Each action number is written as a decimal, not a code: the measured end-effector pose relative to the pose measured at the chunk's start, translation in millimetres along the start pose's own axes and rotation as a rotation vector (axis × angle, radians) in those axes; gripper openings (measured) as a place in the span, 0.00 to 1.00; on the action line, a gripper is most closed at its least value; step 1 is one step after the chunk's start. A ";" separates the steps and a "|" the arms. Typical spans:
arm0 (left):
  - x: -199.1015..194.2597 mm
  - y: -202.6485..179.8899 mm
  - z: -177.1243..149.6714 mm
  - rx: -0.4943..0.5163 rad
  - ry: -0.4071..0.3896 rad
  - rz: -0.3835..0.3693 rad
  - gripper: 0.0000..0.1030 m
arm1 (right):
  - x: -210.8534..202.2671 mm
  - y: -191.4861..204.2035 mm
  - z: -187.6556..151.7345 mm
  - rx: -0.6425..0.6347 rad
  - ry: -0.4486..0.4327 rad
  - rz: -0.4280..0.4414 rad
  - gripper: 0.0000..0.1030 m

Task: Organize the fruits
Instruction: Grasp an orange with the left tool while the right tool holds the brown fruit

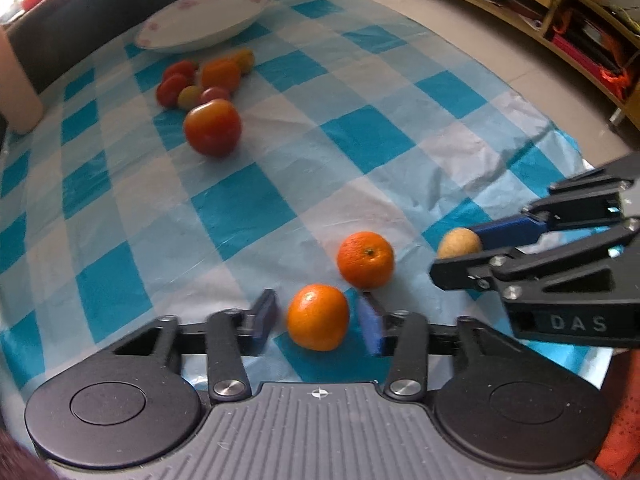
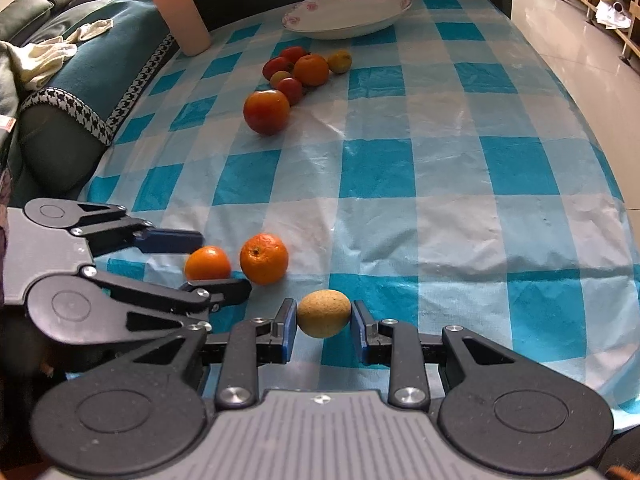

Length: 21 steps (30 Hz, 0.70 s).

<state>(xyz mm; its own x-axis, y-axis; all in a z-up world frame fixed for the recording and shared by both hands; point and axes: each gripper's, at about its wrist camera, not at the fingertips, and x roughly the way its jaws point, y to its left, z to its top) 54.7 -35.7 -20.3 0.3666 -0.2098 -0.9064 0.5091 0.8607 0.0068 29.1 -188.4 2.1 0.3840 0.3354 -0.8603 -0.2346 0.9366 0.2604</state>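
my left gripper (image 1: 318, 322): spread around an orange (image 1: 318, 317), not touching
my right gripper (image 2: 324, 326): spread around a tan fruit (image 2: 324, 313)
near edge: second orange (image 1: 365, 259)

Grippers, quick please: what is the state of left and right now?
Left gripper: open, fingers either side of an orange, not clamped.
Right gripper: open around the tan fruit, small gaps at both pads.

pink cylinder (image 1: 18, 88) cropped, shelf items (image 1: 580, 20) indistinct
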 end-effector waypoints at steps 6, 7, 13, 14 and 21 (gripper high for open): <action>0.0 4.0 2.4 -0.002 0.014 -0.026 0.39 | -2.0 3.1 7.5 -0.016 -0.013 -0.007 0.42; -0.2 4.6 2.4 -0.001 0.014 -0.027 0.39 | -0.9 3.4 8.6 -0.022 -0.008 -0.007 0.42; -7.7 12.9 8.2 -0.031 -0.008 -0.056 0.39 | 1.8 8.4 17.0 -0.073 -0.011 -0.011 0.42; -9.6 16.0 10.6 -0.040 -0.016 -0.059 0.39 | 1.0 9.5 19.5 -0.083 -0.017 -0.014 0.42; -20.6 43.0 37.0 -0.126 -0.097 -0.062 0.39 | -0.5 6.8 53.7 -0.115 -0.064 -0.029 0.42</action>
<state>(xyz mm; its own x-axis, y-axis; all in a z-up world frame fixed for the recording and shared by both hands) 97.9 -11.6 14.3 0.4142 -0.3030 -0.8583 0.4335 0.8948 -0.1067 75.3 -176.7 27.9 0.4478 0.3174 -0.8359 -0.3217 0.9295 0.1806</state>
